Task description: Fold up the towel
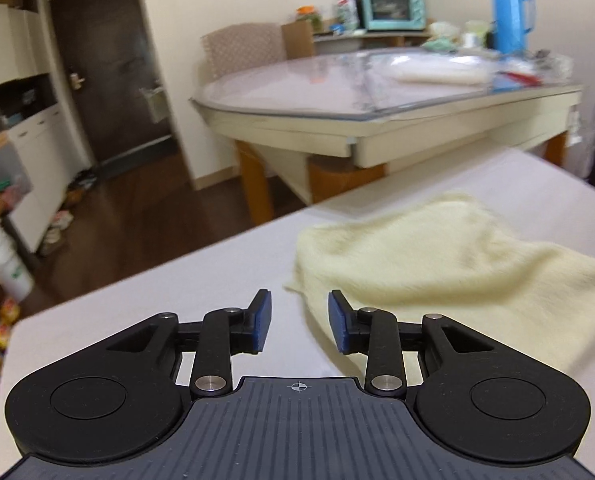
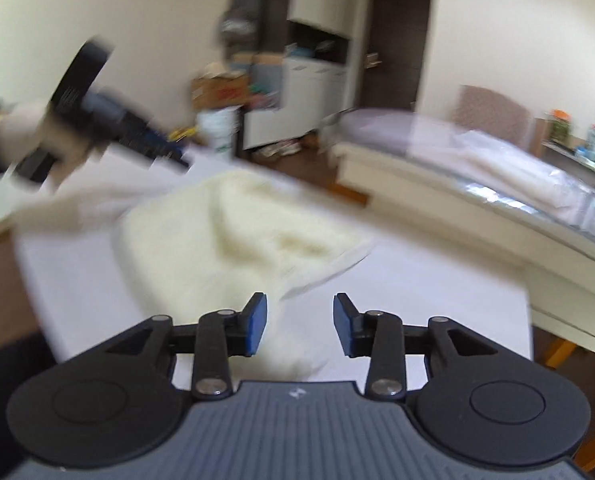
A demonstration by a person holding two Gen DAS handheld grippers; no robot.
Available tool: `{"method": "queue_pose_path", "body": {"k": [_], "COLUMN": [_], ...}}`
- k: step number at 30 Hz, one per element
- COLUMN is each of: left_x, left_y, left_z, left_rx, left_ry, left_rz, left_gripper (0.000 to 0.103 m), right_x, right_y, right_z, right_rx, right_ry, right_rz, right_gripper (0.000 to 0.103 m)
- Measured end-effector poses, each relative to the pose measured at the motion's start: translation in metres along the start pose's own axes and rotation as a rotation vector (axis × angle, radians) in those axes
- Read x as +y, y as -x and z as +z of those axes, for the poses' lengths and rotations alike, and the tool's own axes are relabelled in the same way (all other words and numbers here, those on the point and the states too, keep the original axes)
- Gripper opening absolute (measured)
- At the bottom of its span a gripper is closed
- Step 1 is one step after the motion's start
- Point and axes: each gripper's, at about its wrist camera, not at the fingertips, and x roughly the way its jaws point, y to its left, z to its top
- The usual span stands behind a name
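While the pale yellow towel [image 1: 449,264] lies rumpled and unfolded on the white work surface [image 1: 169,296], nothing is held by either gripper. In the left wrist view, the left gripper [image 1: 299,322] is seen with its jaws spread apart, the blue pads [image 1: 263,320] bare and a clear gap shown between them. The towel's near left corner is seen just ahead of the right pad, but whether it is touched cannot be told. The bulk of the cloth is spread to the right of this gripper, with a raised fold near its far edge.

In the right wrist view, which is blurred, the right gripper [image 2: 300,322] is likewise seen spread wide, with nothing pinched between its fingers [image 2: 343,322]. The towel [image 2: 233,236] is found ahead and to the left, bunched into a mound, and its near edge is seen beside and behind the left pad. The left gripper [image 2: 169,154] is also caught in this view at the upper left, smeared by motion, above the far side of the towel; its jaw state cannot be read from here.

Beyond the work surface, a glass-topped table [image 1: 297,98] is seen, with a blue thermos [image 1: 511,14] stood on it. A teal toaster oven [image 1: 393,6] is set on a shelf behind, and a dark door [image 1: 105,72] is visible at the left.
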Motion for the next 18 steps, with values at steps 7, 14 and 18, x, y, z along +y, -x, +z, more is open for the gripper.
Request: {"method": "queue_pose_path", "body": {"k": [7,14,18], "left_x": [-0.02,-0.046,-0.053], "left_y": [0.026,0.032,0.03], "left_z": [-0.027,-0.044,-0.047], "left_rx": [0.009,0.019,0.015], "left_ry": [-0.069,-0.178,-0.225], "left_rz": [-0.133,-0.189,-0.198], "left_gripper": [0.036,0.037,0.04], "right_x": [0.015,0.013,0.013], "right_y": [-0.024,-0.032,-0.017], "right_z": [-0.001,0.005,0.013], "right_rx": [0.083,0.102,0.102], "right_ry": [0.117,0.044,-0.073], "right_rz": [0.024,0.064,0.091], "right_gripper": [0.043,0.009,0.008]}}
